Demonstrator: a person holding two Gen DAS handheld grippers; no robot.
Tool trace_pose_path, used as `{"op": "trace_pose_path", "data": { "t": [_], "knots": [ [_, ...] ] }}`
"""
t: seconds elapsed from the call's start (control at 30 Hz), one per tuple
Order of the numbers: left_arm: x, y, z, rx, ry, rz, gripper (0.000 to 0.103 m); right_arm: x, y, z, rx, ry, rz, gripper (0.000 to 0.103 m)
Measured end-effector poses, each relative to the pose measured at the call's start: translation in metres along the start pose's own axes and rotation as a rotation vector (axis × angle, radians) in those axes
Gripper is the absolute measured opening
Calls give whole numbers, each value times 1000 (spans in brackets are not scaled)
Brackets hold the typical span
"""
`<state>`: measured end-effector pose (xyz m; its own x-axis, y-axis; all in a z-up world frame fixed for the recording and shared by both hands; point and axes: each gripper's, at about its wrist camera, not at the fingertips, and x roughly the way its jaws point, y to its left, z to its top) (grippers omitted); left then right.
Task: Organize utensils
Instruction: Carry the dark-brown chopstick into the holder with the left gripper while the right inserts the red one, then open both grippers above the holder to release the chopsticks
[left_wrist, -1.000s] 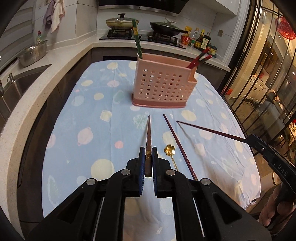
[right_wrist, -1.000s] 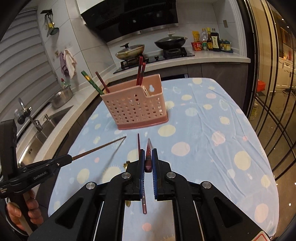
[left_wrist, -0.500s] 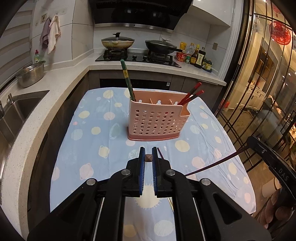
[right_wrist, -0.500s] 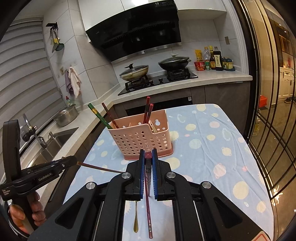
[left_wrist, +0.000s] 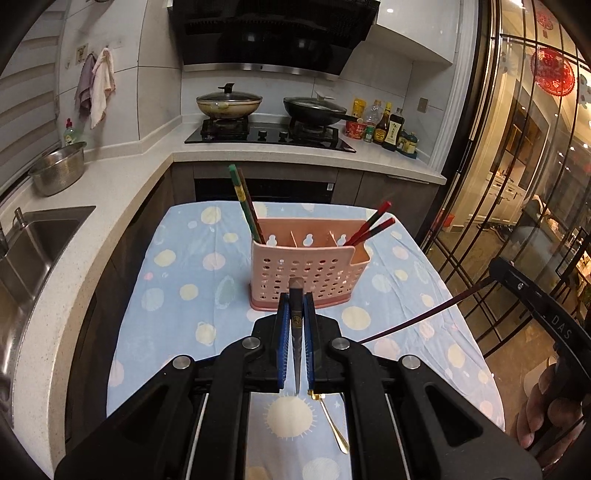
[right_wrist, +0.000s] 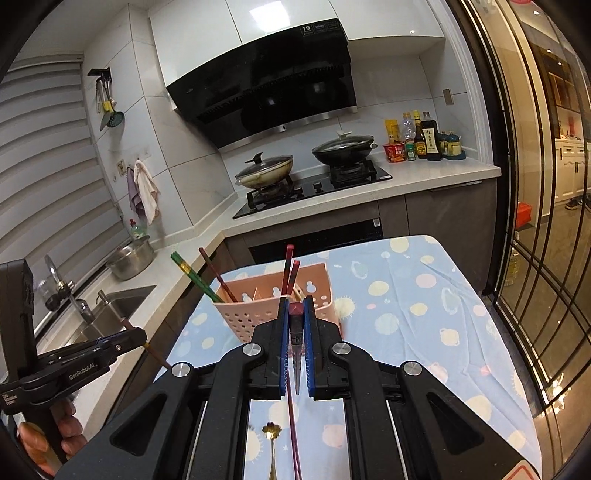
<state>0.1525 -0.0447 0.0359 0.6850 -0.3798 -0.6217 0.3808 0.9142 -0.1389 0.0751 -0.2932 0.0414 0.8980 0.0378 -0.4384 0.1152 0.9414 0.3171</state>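
A pink perforated utensil holder (left_wrist: 303, 269) (right_wrist: 243, 314) stands on the blue dotted tablecloth (left_wrist: 192, 266). A green and a brown chopstick (left_wrist: 242, 199) lean in its left compartment, and two red ones (left_wrist: 373, 225) in its right. My left gripper (left_wrist: 296, 295) is shut on a dark brown chopstick (left_wrist: 296, 288), lifted above the cloth in front of the holder. My right gripper (right_wrist: 295, 302) is shut on a dark red chopstick (right_wrist: 295, 310), which shows slanting at the right of the left wrist view (left_wrist: 417, 321). A gold spoon (left_wrist: 330, 421) (right_wrist: 271, 435) and another dark red chopstick (right_wrist: 294, 432) lie on the cloth below.
Behind the table runs a counter with a hob and two lidded pans (left_wrist: 229, 103). Sauce bottles (left_wrist: 388, 127) stand at its right end. A sink (left_wrist: 33, 236) and a steel bowl (left_wrist: 59, 170) are on the left. Glass doors (left_wrist: 517, 184) close the right side.
Both grippers have risen from the cloth, each with its chopstick. The spoon and the third chopstick stayed on the table.
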Motion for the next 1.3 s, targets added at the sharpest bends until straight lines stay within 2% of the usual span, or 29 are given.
{"op": "trace_pose_path", "data": {
  "t": [0.37, 0.63, 0.8, 1.0, 1.2, 1.3],
  "knots": [
    [-16, -5, 65, 16, -145, 0, 7, -7, -1, 57, 7, -144, -11, 7],
    [-23, -12, 112, 34, -246, 11, 7, -1, 11, 91, 27, -201, 43, 7],
    [-17, -15, 135, 40, -289, 19, 7, 22, 25, 101, 28, -195, 63, 7],
    [1, -15, 148, 35, -315, 21, 7, 57, 31, 102, 40, -167, 47, 7],
    [28, -6, 146, 26, -276, 66, 7, 87, 29, 96, 37, -117, 22, 7],
    [38, 1, 144, 10, -248, 65, 7, 98, 29, 92, 34, -91, 15, 7]
  ]
}}
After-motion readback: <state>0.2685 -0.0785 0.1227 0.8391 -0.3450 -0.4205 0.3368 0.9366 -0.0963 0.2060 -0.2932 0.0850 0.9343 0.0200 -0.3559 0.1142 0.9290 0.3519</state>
